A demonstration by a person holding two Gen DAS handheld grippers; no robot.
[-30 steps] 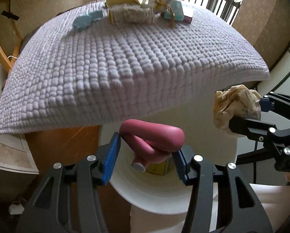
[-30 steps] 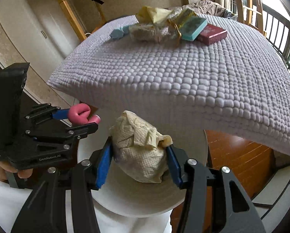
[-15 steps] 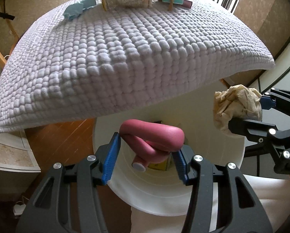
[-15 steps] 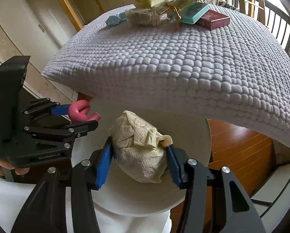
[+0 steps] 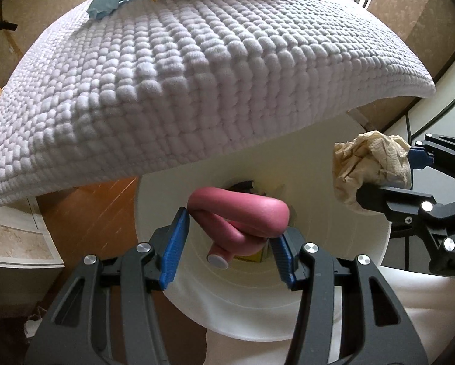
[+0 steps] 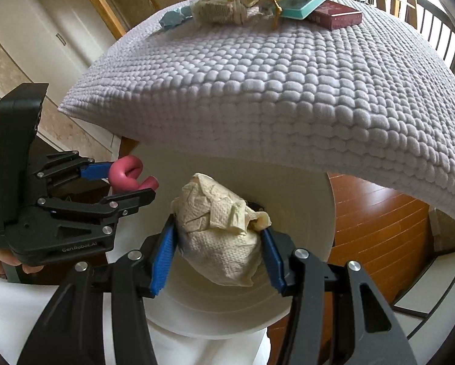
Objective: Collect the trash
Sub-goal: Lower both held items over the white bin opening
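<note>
My left gripper (image 5: pixel 227 248) is shut on a bent pink foam tube (image 5: pixel 242 213) and holds it over the mouth of a white bin (image 5: pixel 364 258). My right gripper (image 6: pixel 217 257) is shut on a crumpled beige paper towel (image 6: pixel 221 237), also over the white bin (image 6: pixel 312 213). Each gripper shows in the other's view: the right one with the paper towel (image 5: pixel 370 167) at the right, the left one with the pink tube (image 6: pixel 127 176) at the left. Some items lie at the bin's bottom (image 5: pixel 251 257).
A lilac knobbly cloth covers the table (image 5: pixel 197 76) just beyond the bin. At its far edge lie a blue scrap (image 6: pixel 172 18), a tied bundle of wrappers (image 6: pixel 227 9), a teal box (image 6: pixel 303 1) and a dark red box (image 6: pixel 337 15). Wooden floor (image 6: pixel 379 228) lies below.
Both grippers have dropped lower and closer over the bin's mouth, still holding their items. The table's far edge has slid up in both views.
</note>
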